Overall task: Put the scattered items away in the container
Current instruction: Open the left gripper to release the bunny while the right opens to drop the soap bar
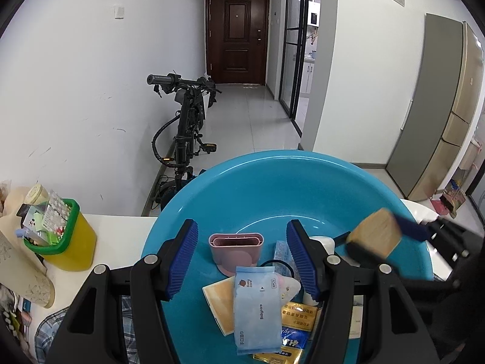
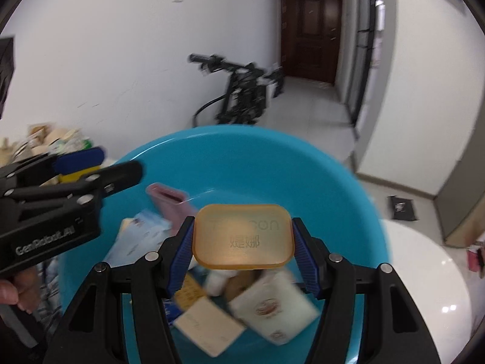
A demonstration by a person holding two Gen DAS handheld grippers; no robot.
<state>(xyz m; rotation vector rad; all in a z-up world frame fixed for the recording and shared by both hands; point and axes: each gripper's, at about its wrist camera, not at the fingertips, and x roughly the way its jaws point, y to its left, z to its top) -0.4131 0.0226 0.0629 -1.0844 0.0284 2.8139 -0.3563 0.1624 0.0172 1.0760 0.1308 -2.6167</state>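
A: Item one: translucent amber soap bar (image 2: 243, 236), rounded, embossed; clamped by its two short ends between the blue pads of the right gripper (image 2: 243, 253), held flat over the round blue plastic basin (image 2: 348, 188), presumably so it drops clear onto the pile.

B: Left gripper (image 1: 242, 257)?

A: Jaws apart, nothing between them; hovering over the basin's near side, likely waiting its turn.

B: Basin contents?

A: Pink plastic holder (image 1: 235, 248); pale blue wet-wipes pack (image 1: 257, 309); gold sachets (image 1: 298, 315); a white packet (image 2: 272, 309), blurred, so its kind is uncertain.

B: Surroundings, obstructions?

A: Yellow tub with green rim (image 1: 65, 242), stuffed with oddments, on the white table (image 1: 121, 242) left of the basin; black bicycle (image 1: 188, 115) by the wall; the left gripper stands near the soap's drop path.
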